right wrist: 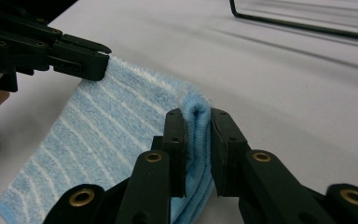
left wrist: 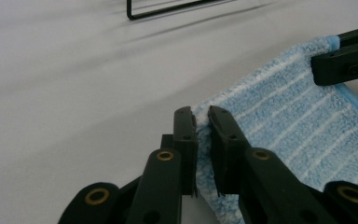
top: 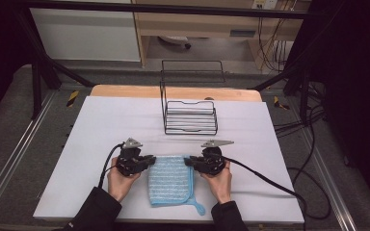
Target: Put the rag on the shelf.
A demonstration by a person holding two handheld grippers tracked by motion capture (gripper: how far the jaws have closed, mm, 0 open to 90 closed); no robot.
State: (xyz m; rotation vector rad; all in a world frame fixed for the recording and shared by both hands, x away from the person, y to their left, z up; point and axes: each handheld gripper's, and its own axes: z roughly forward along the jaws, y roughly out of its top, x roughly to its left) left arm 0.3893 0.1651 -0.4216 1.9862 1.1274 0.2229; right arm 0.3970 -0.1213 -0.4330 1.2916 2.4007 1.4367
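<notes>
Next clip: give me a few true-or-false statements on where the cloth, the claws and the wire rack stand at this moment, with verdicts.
1. The left claw is shut on a far corner of the light blue striped terry cloth. True.
2. The right claw is open above the cloth. False: it pinches a bunched fold of the other far corner.
3. The black wire rack holds the cloth. False: the cloth lies on the white table, nearer the person.
4. The cloth has a loop at one near corner. True.

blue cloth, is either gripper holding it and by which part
Both hold the blue striped cloth: the left gripper pinches its far left corner, the right gripper its far right corner, bunched between the jaws.
</notes>
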